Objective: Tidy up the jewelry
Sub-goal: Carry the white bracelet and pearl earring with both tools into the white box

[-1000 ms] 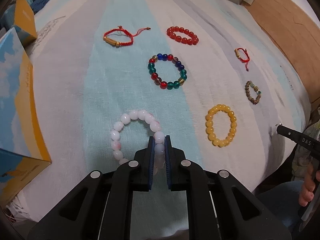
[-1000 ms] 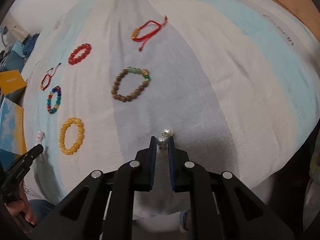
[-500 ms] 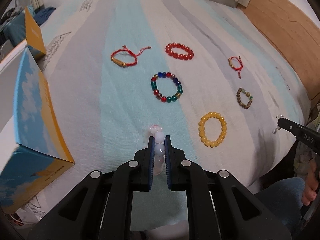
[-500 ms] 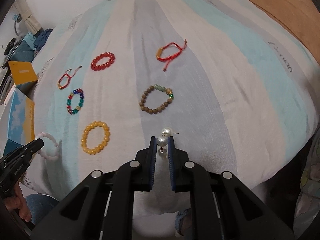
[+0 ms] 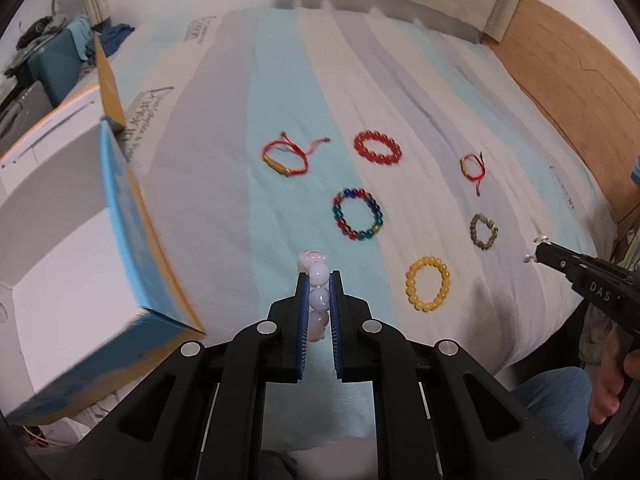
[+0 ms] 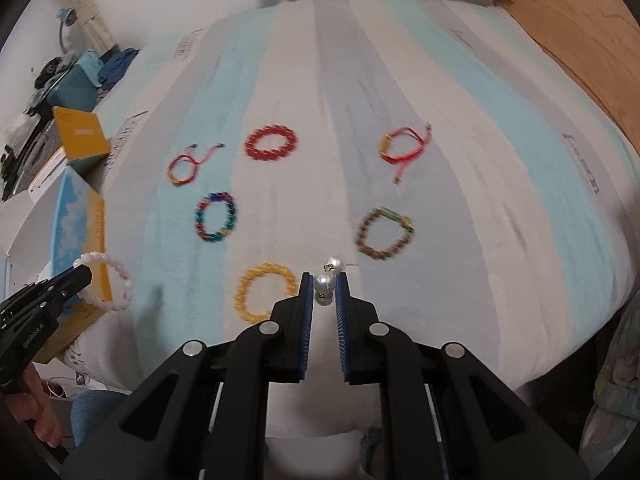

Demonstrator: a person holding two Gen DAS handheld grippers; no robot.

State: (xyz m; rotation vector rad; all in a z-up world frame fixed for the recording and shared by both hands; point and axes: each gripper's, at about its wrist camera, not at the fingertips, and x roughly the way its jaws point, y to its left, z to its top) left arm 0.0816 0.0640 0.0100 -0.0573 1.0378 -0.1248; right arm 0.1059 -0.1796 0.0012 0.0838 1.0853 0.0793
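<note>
My left gripper (image 5: 318, 280) is shut on a white-and-pink bead bracelet (image 5: 319, 276), lifted above the striped bedspread (image 5: 240, 184); from the right wrist view the same bracelet (image 6: 116, 280) dangles from the left gripper (image 6: 82, 274). My right gripper (image 6: 323, 282) is shut on pearl earrings (image 6: 326, 276), also held above the bed; in the left wrist view it (image 5: 538, 254) shows at the right edge. On the cloth lie a yellow bracelet (image 5: 427, 283), a multicolour bead bracelet (image 5: 357, 214), a red bead bracelet (image 5: 377, 147), two red cord bracelets (image 5: 286, 158) (image 5: 472, 167) and a brown bead bracelet (image 5: 483, 231).
An open white box with blue-and-yellow sides (image 5: 68, 216) stands at the bed's left edge, a yellow flap (image 6: 82, 134) behind it. Cluttered furniture (image 5: 44, 56) fills the far left. A wooden floor (image 5: 568, 76) runs along the right. A person's hand (image 5: 608, 384) and jeans show low right.
Both grippers have risen off the bedspread with their loads. The white bracelet left the cloth and now hangs from the left gripper; the right one drifted left toward the yellow bracelet.
</note>
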